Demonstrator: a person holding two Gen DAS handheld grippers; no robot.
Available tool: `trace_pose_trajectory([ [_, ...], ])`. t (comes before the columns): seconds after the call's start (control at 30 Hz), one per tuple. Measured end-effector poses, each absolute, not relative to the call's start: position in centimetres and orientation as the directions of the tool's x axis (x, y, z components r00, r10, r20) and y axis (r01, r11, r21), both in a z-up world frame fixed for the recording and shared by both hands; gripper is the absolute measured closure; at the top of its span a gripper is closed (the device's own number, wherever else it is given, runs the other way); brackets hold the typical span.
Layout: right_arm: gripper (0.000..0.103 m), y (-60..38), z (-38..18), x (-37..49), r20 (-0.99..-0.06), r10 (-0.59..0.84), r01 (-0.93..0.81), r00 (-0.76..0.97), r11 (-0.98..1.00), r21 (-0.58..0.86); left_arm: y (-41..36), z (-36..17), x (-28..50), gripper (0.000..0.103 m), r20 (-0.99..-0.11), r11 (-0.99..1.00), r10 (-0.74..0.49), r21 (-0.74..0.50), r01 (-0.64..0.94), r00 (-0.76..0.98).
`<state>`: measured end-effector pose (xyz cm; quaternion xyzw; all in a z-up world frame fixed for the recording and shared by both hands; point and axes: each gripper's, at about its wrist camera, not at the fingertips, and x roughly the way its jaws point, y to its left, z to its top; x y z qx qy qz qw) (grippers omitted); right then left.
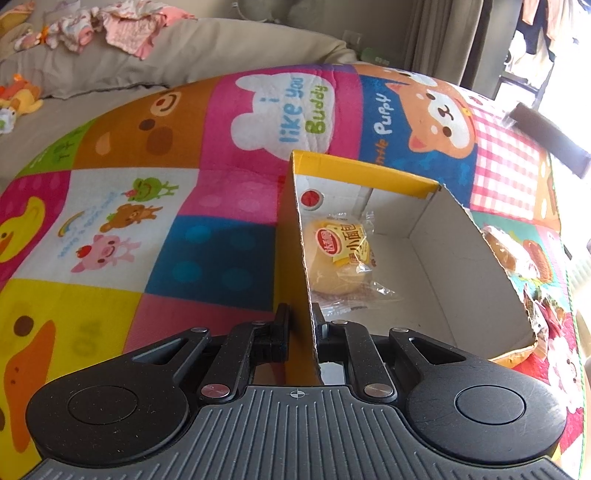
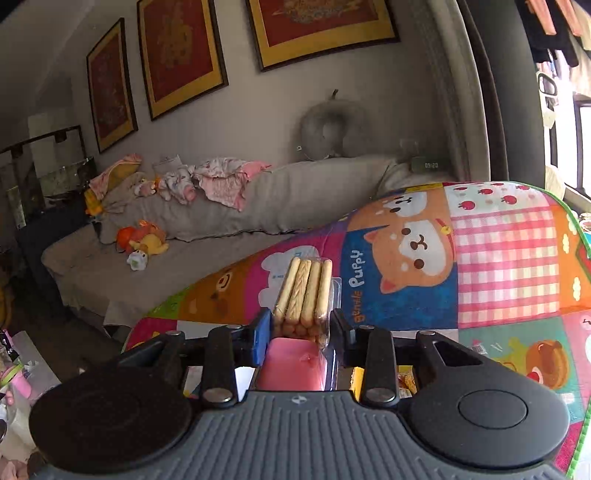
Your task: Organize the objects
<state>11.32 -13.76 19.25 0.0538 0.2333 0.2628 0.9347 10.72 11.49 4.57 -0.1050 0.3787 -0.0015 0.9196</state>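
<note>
**Both grippers clamped: one on the box wall, one on a biscuit pack**

Closest in the left wrist view, the left gripper [image 1: 300, 330] has its jaws pressed together on the near side wall of an open cardboard box [image 1: 424, 254], one finger outside the yellow face and the other inside. Just past the fingers, on the box floor against that same wall, lies a wrapped small bread bun [image 1: 338, 260] in clear film with a yellow and red label. Beyond the far torn wall of the box, on the right, more wrapped snacks [image 1: 506, 253] lie on the cartoon patchwork play mat [image 1: 155, 206]; what they are is hard to make out, since the wall hides most of them. Farther back sits a grey sofa [image 1: 207, 48] with pink baby clothes [image 1: 122, 29] on its top.

Nearest in the right wrist view, the right gripper [image 2: 300, 326] clamps a clear pack of finger biscuits [image 2: 304, 295], its lower part between the two pads and the biscuit sticks standing up and away from the camera. Directly under the pack, closer to the camera, sits a pink block [image 2: 293, 365] that I cannot identify. Behind the pack spreads the same mat, then the sofa with soft toys [image 2: 142, 240], a grey neck pillow [image 2: 332, 129], and framed red pictures [image 2: 177, 55] on the wall.
</note>
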Motion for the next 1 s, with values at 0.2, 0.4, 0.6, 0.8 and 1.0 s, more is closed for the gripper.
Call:
trace_pose_trajectory([
  [0.2,0.054,-14.9,17.4,11.9,-0.43,0.487,-0.428,0.76,0.873,0.233,11.6,4.5,10.9,0.091,-0.698,0.976,-0.087,-0.202,-0.079,0.711],
  [0.4,0.05,-19.3,15.1,12.7,-0.489,0.352,-0.313,0.798,0.936,0.161,11.6,4.4,10.8,0.091,-0.697,0.976,-0.088,-0.202,-0.077,0.712],
  [0.6,0.05,-22.5,11.9,14.9,-0.554,0.283,-0.236,0.783,0.959,0.158,11.6,4.4,10.8,0.091,-0.698,0.977,-0.088,-0.201,-0.076,0.711],
  [0.8,0.049,-21.4,8.2,17.5,-0.63,0.378,-0.291,0.678,0.926,0.242,11.6,4.4,10.9,0.091,-0.7,0.978,-0.093,-0.198,-0.068,0.708],
  [1.0,0.057,-18.2,5.7,21.9,-0.65,0.502,-0.317,0.57,0.865,0.39,11.7,4.4,10.9,0.09,-0.701,0.977,-0.098,-0.202,-0.065,0.706],
])
